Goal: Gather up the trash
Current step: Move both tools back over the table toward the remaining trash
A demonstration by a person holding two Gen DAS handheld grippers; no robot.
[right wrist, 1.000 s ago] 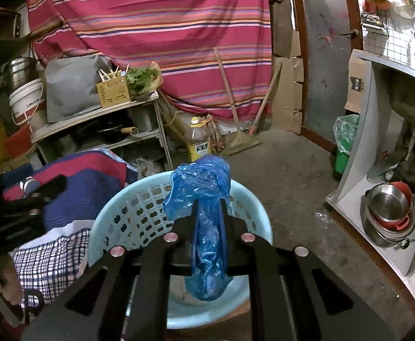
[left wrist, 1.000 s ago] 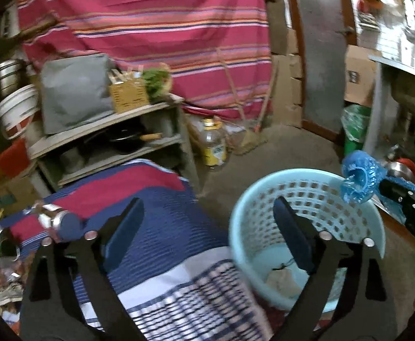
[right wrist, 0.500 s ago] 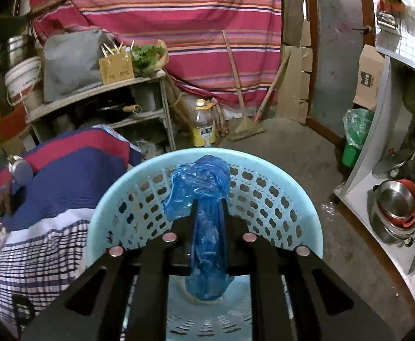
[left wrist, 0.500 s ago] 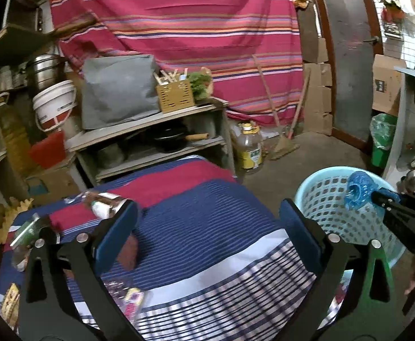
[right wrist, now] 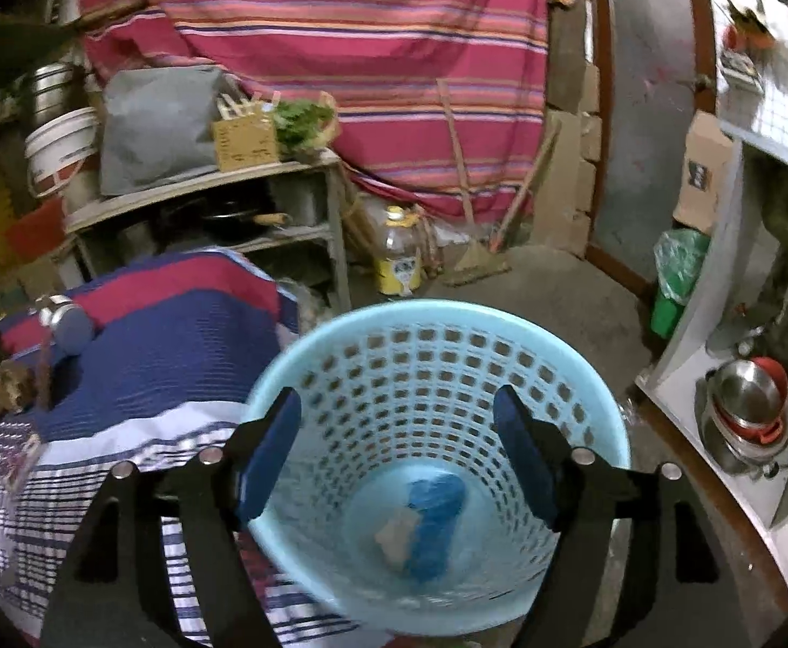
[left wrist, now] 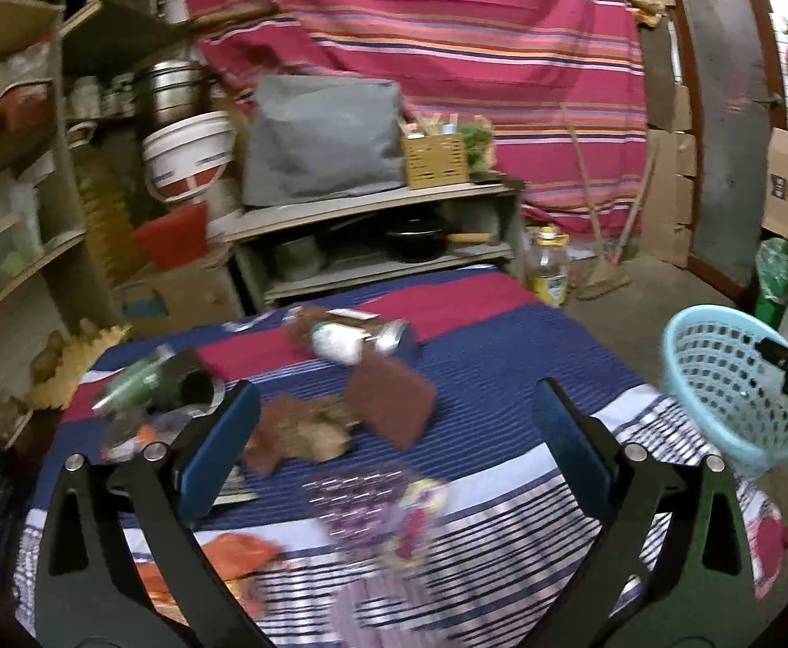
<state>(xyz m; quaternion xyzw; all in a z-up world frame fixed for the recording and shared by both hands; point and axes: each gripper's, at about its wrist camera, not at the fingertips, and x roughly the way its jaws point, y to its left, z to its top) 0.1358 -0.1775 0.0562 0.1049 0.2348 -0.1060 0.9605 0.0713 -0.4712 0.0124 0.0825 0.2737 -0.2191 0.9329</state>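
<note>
The right gripper (right wrist: 396,451) has just opened; the blue bag (right wrist: 434,513) lies in the basket (right wrist: 340,324) at the frame's bottom. The left gripper (left wrist: 394,445), spread wide and empty, faces more trash mid-frame: a can (left wrist: 361,337) and a brown pad (left wrist: 391,405).

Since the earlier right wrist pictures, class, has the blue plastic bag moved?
Yes. The blue bag has dropped from between the right gripper fingers, whose jaws have just been opening, to the bottom of the basket.
</note>
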